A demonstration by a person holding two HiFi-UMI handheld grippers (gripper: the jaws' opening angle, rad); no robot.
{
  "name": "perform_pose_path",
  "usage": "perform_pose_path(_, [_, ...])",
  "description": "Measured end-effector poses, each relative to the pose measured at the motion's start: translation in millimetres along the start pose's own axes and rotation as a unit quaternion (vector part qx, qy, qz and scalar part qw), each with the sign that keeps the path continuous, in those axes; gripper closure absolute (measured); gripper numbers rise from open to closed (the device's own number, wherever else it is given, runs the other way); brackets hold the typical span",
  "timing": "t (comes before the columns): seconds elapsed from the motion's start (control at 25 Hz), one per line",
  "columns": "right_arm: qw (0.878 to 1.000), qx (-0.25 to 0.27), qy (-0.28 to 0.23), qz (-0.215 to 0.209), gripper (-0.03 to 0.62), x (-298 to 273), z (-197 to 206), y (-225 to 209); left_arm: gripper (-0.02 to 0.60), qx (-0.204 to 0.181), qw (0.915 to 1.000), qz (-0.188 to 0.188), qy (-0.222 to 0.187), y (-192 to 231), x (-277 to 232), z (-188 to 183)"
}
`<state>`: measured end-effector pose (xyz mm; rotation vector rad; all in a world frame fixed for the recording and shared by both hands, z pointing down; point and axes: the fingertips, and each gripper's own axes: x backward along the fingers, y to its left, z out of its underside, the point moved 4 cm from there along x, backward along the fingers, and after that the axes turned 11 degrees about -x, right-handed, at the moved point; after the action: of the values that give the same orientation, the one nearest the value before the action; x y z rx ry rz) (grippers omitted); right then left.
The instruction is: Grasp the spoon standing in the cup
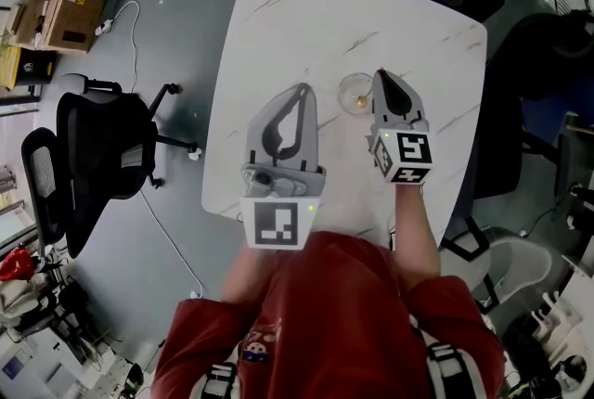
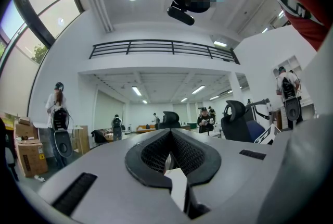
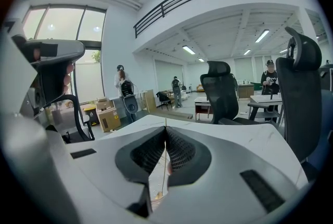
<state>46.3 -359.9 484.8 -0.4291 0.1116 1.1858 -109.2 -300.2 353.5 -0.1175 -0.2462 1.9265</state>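
Observation:
A small clear glass cup (image 1: 351, 92) stands on the white marble table (image 1: 306, 17), right of centre. A thin golden spoon (image 3: 165, 165) rises out of it. My right gripper (image 1: 380, 73) reaches over the cup from the near side. In the right gripper view, the right gripper (image 3: 166, 132) has its dark pads shut on the spoon's slim handle, whose tip pokes just above them. My left gripper (image 1: 302, 89) hovers over the table to the left of the cup. In its own view the left gripper (image 2: 170, 132) has its tips together with nothing between them.
A black office chair (image 1: 93, 156) stands off the table's left side, with cardboard boxes (image 1: 56, 17) further back. More dark chairs (image 1: 548, 63) crowd the right. The table's near edge (image 1: 223, 212) lies just ahead of the person's red-sleeved arms.

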Motion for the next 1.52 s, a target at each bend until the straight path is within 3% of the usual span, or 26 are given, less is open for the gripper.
perform_pose_path(0.8, [0.999,0.022,-0.04,-0.009,0.578,30,-21,16,0.572,-0.008,0.9997,-0.018,-0.014,-3,36,-17])
perform_pose_path(1.52, [0.993,0.039,-0.105,-0.029,0.579,79,-62,27,0.572,-0.029,0.9984,-0.038,-0.031,-18,70,-44])
